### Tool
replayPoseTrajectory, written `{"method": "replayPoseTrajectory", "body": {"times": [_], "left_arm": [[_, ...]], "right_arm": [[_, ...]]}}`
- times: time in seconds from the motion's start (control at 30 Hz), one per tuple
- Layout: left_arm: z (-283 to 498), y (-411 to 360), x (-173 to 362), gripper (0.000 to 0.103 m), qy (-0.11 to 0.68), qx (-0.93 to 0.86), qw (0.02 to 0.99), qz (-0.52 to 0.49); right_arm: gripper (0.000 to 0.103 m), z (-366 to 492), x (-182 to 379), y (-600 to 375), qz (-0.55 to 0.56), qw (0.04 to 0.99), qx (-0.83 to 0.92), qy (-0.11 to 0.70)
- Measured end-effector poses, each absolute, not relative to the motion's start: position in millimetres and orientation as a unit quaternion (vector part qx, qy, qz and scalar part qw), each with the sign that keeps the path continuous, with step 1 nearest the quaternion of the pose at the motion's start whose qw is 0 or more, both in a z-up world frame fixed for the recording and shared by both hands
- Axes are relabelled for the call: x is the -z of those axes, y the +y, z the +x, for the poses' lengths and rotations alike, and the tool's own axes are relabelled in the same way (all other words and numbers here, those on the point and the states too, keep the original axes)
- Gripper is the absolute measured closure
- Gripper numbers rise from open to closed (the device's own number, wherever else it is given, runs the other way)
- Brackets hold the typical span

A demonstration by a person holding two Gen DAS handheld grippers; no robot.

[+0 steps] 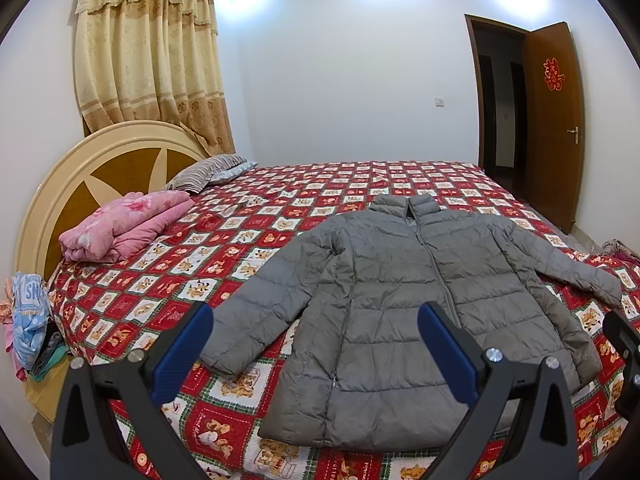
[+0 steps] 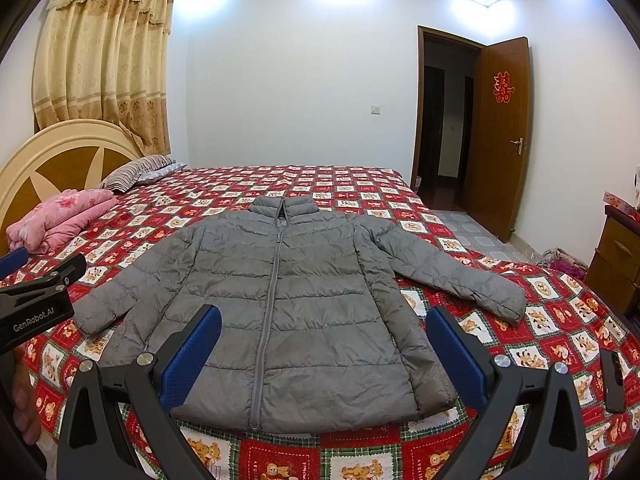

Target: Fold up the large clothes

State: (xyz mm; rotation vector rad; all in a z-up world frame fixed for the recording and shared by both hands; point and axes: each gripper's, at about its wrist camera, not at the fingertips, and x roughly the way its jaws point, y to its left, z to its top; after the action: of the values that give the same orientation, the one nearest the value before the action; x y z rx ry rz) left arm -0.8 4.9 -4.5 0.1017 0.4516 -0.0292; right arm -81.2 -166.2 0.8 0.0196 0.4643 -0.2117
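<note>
A grey puffer jacket (image 1: 404, 300) lies flat, zipped, front up, on the red patterned bed cover (image 1: 224, 240), sleeves spread to both sides, collar away from me. It also shows in the right wrist view (image 2: 280, 300). My left gripper (image 1: 316, 340) is open and empty, held above the jacket's near hem and left sleeve. My right gripper (image 2: 324, 344) is open and empty, held above the jacket's lower half. The left gripper's body (image 2: 36, 300) shows at the left edge of the right wrist view.
A folded pink quilt (image 1: 124, 224) and striped pillows (image 1: 204, 172) lie by the headboard (image 1: 80, 176). Clothes hang at the bed's left side (image 1: 28, 328). An open wooden door (image 2: 504, 136), a wooden cabinet (image 2: 616, 252) and a dark phone (image 2: 612, 380) are at the right.
</note>
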Motion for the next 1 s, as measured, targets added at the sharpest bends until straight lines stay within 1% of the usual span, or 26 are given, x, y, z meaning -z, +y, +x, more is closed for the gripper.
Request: {"method": "replayPoseTrajectory", "body": {"times": [0.4,0.53,0.73,1.0], "left_arm": [[4,5,16,0.000,0.226,0.012,0.972,0.061],[18,1,24,0.000,0.226,0.012,0.972,0.071],[65,-2,44,0.000,0.247,0.004,0.966,0.080],[119,-12,68,0.000,0.258,0.003,0.962,0.085]], "right_arm": [[0.001,-71,10,-174,0.015,0.964,0.107,0.244],[0.001,-61,20,-186,0.023,0.961,0.107,0.254],[0.001,-34,49,-261,0.084,0.937,0.169,0.293],[0.001,-4,94,-414,0.180,0.879,0.288,0.335]]}}
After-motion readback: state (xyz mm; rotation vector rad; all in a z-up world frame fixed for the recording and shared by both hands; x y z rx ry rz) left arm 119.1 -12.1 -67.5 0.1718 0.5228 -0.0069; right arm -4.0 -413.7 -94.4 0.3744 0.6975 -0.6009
